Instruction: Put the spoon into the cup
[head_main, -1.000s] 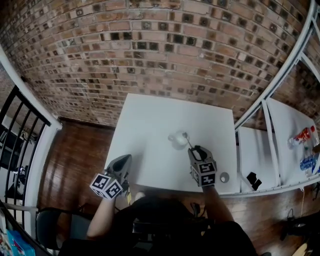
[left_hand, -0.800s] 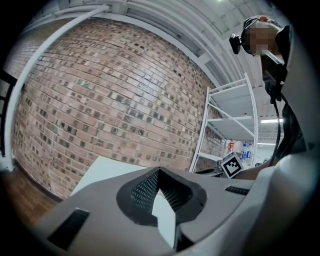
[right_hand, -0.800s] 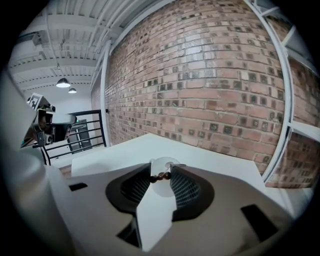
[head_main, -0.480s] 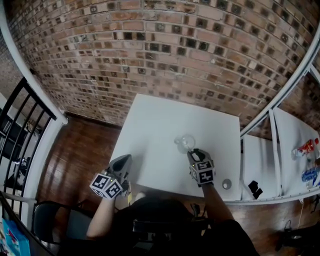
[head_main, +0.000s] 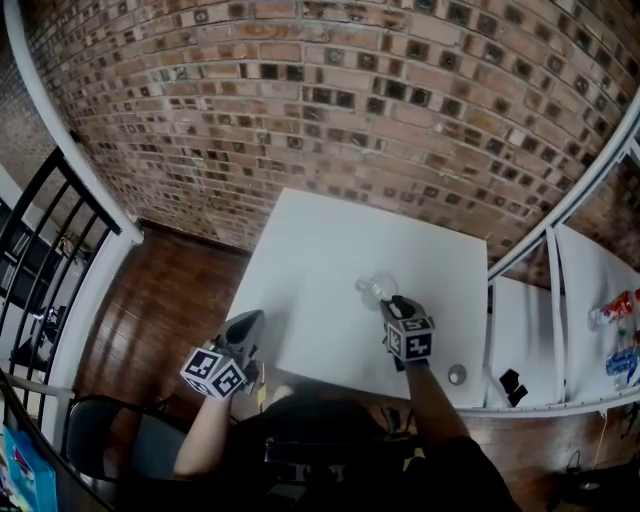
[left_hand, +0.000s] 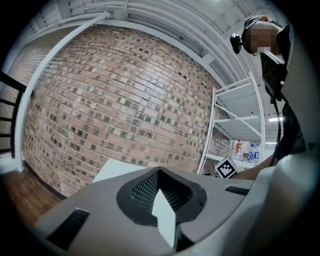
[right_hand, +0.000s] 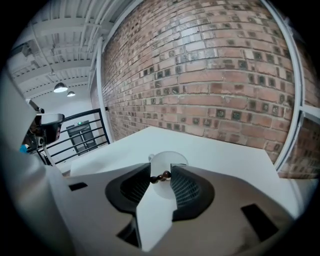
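While its jaws pinch the spoon, the right gripper tilts down toward the cup.

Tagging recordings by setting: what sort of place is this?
Probably a loft-style studio or workroom, going by the bare brick wall, the white table and the white metal shelving.

No text, label or number is legible.
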